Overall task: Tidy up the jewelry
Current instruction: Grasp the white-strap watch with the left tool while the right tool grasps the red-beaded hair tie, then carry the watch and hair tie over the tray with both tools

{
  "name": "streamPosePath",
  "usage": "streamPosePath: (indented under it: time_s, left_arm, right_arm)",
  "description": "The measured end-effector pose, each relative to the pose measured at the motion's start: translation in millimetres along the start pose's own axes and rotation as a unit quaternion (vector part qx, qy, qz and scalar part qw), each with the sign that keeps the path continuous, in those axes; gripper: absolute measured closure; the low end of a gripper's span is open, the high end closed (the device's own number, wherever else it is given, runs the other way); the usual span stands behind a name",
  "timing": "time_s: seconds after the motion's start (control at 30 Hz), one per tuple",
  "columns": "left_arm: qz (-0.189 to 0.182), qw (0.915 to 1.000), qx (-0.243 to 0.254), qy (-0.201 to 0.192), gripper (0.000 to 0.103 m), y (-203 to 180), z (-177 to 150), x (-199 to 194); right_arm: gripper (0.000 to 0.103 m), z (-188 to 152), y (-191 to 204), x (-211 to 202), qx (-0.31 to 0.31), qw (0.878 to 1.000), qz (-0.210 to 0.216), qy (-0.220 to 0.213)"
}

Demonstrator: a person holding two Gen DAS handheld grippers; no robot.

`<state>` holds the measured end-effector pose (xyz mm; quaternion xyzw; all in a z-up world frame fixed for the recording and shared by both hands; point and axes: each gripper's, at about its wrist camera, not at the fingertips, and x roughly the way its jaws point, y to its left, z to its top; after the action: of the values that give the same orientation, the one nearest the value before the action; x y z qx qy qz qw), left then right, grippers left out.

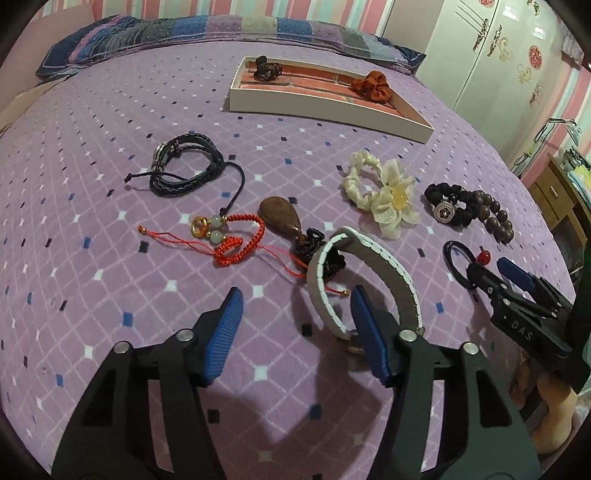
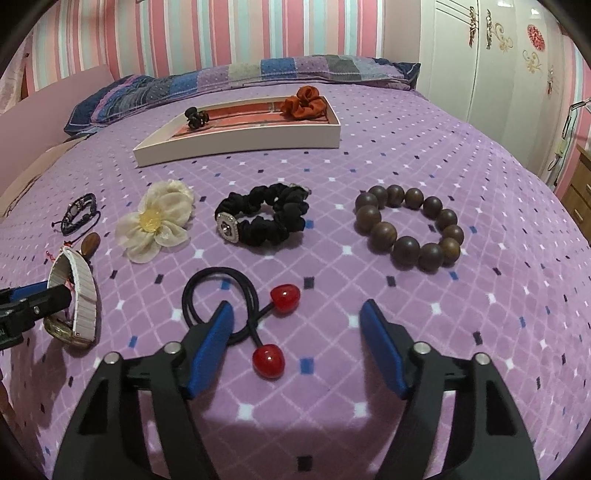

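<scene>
Jewelry lies scattered on a purple bedspread. My left gripper (image 1: 295,306) is open, its right finger beside a white watch (image 1: 369,273). My right gripper (image 2: 295,321) is open over a black hair tie with red cherries (image 2: 236,310); it also shows in the left wrist view (image 1: 491,273). Beyond lie a cream flower scrunchie (image 2: 155,221), a black scrunchie (image 2: 266,218) and a wooden bead bracelet (image 2: 410,229). A white tray (image 2: 236,142) at the back holds an orange scrunchie (image 2: 303,103) and a dark one (image 2: 195,118).
In the left wrist view lie a black leather bracelet (image 1: 184,166), a red cord bracelet (image 1: 229,240) and a brown pendant (image 1: 280,216). Pillows (image 1: 207,33) line the far edge. A white wardrobe (image 2: 498,74) stands at the right.
</scene>
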<state>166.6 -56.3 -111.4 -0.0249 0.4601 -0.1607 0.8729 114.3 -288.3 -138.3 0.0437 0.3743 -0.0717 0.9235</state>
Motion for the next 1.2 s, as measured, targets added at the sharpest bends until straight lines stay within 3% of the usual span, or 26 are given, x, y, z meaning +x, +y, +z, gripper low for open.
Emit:
streamPosePath:
  time_s: [0.23, 0.47, 0.57, 0.63, 0.7, 0.87, 1.03, 1.2]
  left_arm:
    - [0.001, 0.9999, 0.016, 0.003, 0.056, -4.1, -12.4, -1.6]
    - [0.000, 0.9999, 0.013, -0.002, 0.066, 0.8, -14.9, -3.1]
    - [-0.001, 1.0000, 0.006, -0.005, 0.073, 4.8, -15.4, -3.7]
    - [-0.002, 1.0000, 0.004, -0.006, 0.076, 6.4, -15.9, -4.4]
    - [-0.004, 1.0000, 0.001, -0.006, 0.078, 7.8, -15.5, -4.8]
    - [-0.004, 1.0000, -0.001, -0.007, 0.079, 7.6, -14.7, -5.5]
    - [-0.009, 0.9999, 0.005, -0.007, 0.096, 5.4, -13.6, -4.5]
    - [-0.014, 0.9998, 0.005, -0.014, 0.097, 5.0, -13.5, -7.3]
  right_arm:
    - [0.052, -2.2, -4.6, -1.6, 0.018, 1.000, 0.021, 0.004]
    - [0.059, -1.4, 4.1, 0.8, 0.007, 1.000, 0.016, 0.010]
    - [0.068, -1.9, 7.4, 1.2, 0.002, 1.000, 0.021, 0.008]
    - [0.084, -2.6, 8.3, -0.1, 0.001, 0.999, 0.031, 0.006]
    - [0.089, -3.4, 8.3, -0.7, 0.001, 0.999, 0.035, 0.003]
    - [0.090, -3.4, 3.0, -1.8, 0.012, 0.999, 0.051, -0.001]
    - [0.091, -2.9, 1.6, -3.5, 0.013, 0.998, 0.057, -0.006]
    - [0.091, -2.9, 1.9, -6.0, 0.011, 0.998, 0.059, -0.012]
